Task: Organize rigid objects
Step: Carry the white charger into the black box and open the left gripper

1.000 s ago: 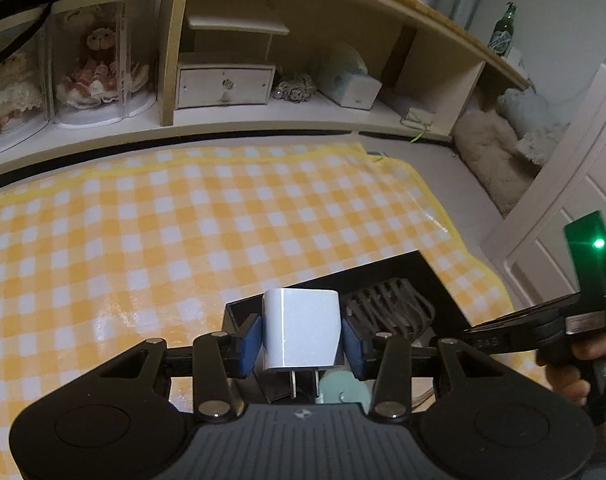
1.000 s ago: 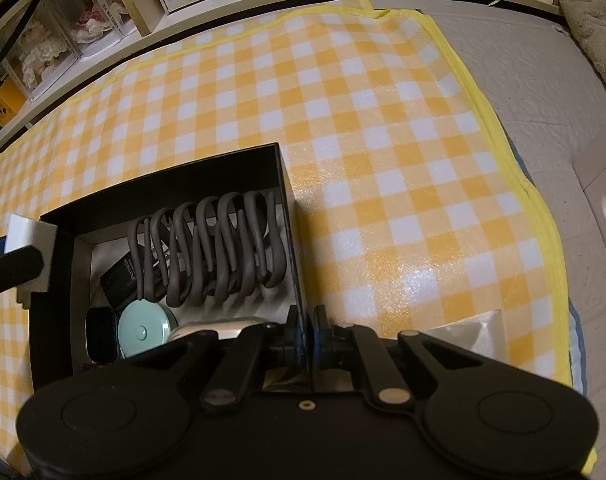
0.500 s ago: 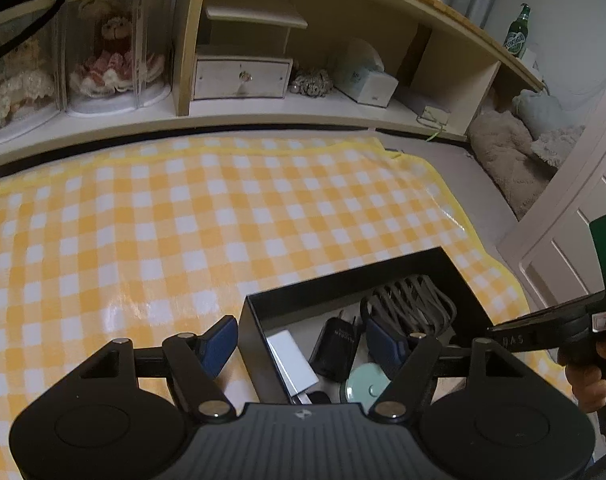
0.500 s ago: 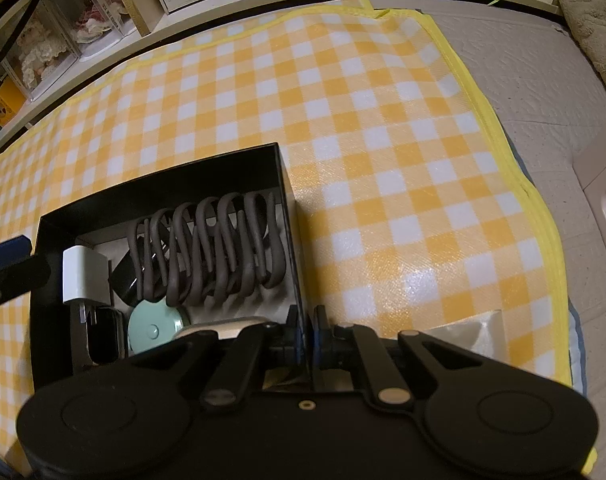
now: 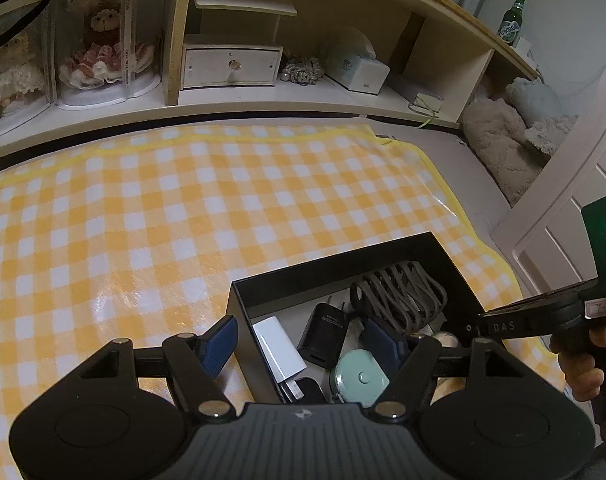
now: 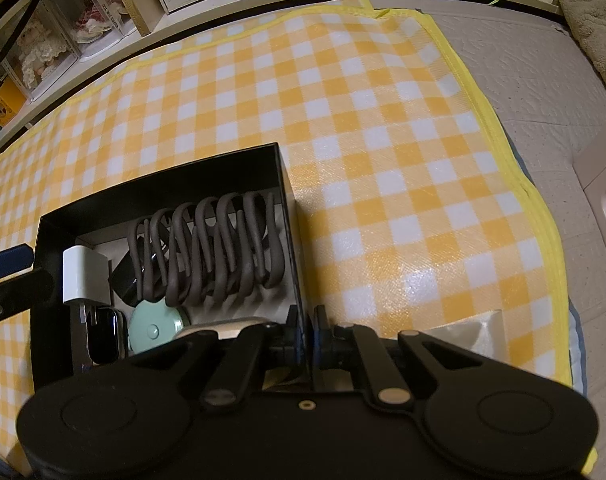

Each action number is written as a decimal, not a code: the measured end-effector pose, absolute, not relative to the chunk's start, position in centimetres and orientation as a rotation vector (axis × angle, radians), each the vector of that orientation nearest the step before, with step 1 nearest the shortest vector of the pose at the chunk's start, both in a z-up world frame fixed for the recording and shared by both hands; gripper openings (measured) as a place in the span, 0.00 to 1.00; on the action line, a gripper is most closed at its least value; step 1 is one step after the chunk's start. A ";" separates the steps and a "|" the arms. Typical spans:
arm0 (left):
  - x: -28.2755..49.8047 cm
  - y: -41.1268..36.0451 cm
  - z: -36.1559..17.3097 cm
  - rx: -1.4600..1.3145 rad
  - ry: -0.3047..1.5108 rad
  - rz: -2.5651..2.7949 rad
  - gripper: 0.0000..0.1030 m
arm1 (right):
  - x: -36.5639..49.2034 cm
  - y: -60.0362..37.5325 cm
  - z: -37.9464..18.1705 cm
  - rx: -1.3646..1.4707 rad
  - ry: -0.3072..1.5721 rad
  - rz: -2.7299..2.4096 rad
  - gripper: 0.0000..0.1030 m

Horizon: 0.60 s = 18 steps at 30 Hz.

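Left wrist view: the left hand-held gripper (image 5: pixel 305 342) stands wide with nothing in it, over the black box (image 5: pixel 335 264).
White charger (image 5: pixel 278 346): lies loose in the box by its left wall, touching no blue pad.
Black charger (image 5: pixel 323 330): lies just right of the white one.
Grey coiled cable (image 5: pixel 399 294): fills the far right part of the box.
Round mint thing (image 5: pixel 361 376): sits near the front of the box.
Right wrist view: the right hand-held gripper (image 6: pixel 307 330) is pinched tight on the box's right wall.
Checked cloth (image 6: pixel 383 128): yellow and white, lies under the box.
Person's hand (image 5: pixel 583 364): holds the right handle.
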State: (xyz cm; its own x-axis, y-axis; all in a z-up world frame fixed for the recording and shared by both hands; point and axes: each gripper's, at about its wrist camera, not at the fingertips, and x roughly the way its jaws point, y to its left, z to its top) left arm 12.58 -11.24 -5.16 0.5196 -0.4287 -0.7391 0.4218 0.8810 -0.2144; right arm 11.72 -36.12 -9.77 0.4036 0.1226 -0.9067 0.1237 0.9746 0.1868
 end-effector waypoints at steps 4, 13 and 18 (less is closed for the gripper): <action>12.5 -11.3 -5.1 -0.007 0.891 -0.510 0.69 | 11.7 -36.1 -9.8 0.239 1.159 -0.001 0.06; 12.4 -11.2 -4.8 -0.003 0.902 -0.509 0.79 | 11.7 -36.1 -9.8 0.239 1.158 -0.001 0.06; 11.9 -11.1 -4.4 -0.007 0.900 -0.517 1.00 | 11.7 -36.1 -9.8 0.240 1.158 -0.001 0.06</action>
State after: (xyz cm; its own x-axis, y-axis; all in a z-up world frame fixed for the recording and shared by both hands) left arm 11.90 -11.07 -4.42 0.5081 -0.4320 -0.7451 0.4260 0.8779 -0.2185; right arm 11.72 -36.07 -9.75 0.4037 0.1226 -0.9066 0.1240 0.9745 0.1870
